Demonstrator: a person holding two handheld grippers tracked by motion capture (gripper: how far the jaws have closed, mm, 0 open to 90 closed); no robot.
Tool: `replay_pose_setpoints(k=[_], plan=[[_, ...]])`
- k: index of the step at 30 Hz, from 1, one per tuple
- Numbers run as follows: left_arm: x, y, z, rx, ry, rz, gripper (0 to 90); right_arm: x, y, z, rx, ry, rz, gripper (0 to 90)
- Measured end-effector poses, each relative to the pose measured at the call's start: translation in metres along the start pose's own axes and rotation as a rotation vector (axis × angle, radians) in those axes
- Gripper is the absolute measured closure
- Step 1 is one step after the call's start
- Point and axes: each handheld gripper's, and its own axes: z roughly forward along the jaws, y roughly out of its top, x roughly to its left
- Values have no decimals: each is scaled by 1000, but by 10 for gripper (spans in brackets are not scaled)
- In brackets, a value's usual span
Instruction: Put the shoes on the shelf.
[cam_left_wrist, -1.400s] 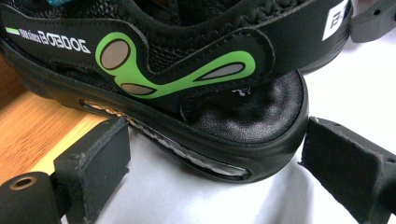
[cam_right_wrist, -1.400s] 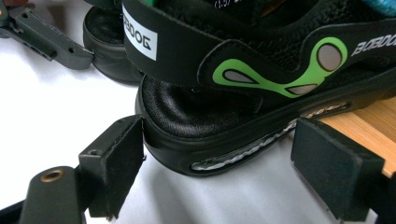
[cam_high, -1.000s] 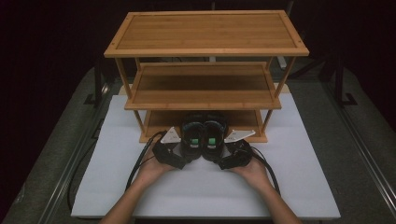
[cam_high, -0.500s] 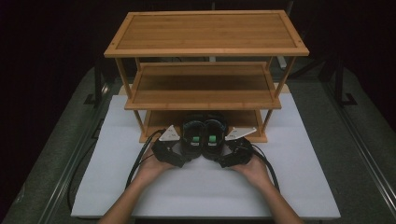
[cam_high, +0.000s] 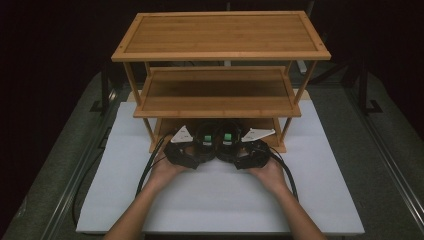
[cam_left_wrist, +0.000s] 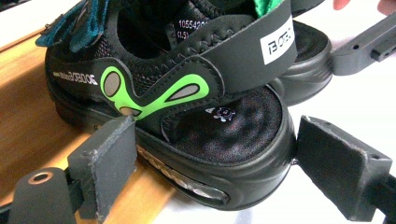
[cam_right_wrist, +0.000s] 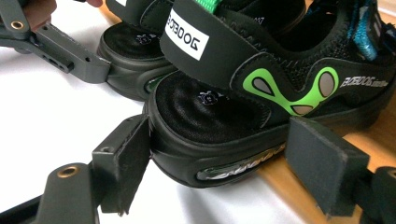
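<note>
Two black sandals with green markings are seen side by side at the front of a wooden rack (cam_high: 220, 55), their toes on the rack's lowest board and their heels out over the white mat (cam_high: 220, 200) that covers the table. The left sandal (cam_left_wrist: 187, 107) lies with its heel between the jaws of the left gripper (cam_left_wrist: 210, 172); the left-hand pad is touching the sole's side, while the right-hand pad stands just beside the heel, so no firm grip can be read. The right sandal (cam_right_wrist: 261, 102) is framed likewise by the right gripper (cam_right_wrist: 219, 158): one pad is against the heel's rim, and the other is held slightly clear of the sole. Both pairs of jaws have just been closing a little, each with a heel between them. In the high view the left gripper (cam_high: 186, 147) and the right gripper (cam_high: 252, 149) are held close together by the person's hands, angled inward toward the shoes, with black cables trailing back along the forearms.
</note>
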Motion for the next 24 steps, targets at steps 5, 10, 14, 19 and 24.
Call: replay_pose_setpoints(k=[5, 10, 14, 19, 24], plan=[[7, 1, 5, -10, 4, -12, 137, -8, 3, 5, 0, -12, -6, 233], [12, 5, 11, 3, 18, -22, 137, -13, 7, 9, 1, -33, -14, 253], [15, 7, 14, 6, 28, -22, 137, -17, 10, 13, 14, -47, -17, 260], [20, 11, 18, 26, 40, -11, 137, -23, 11, 15, 14, -51, -13, 282], [22, 14, 22, 35, 49, -17, 138, -27, 13, 18, -1, -56, -37, 307]])
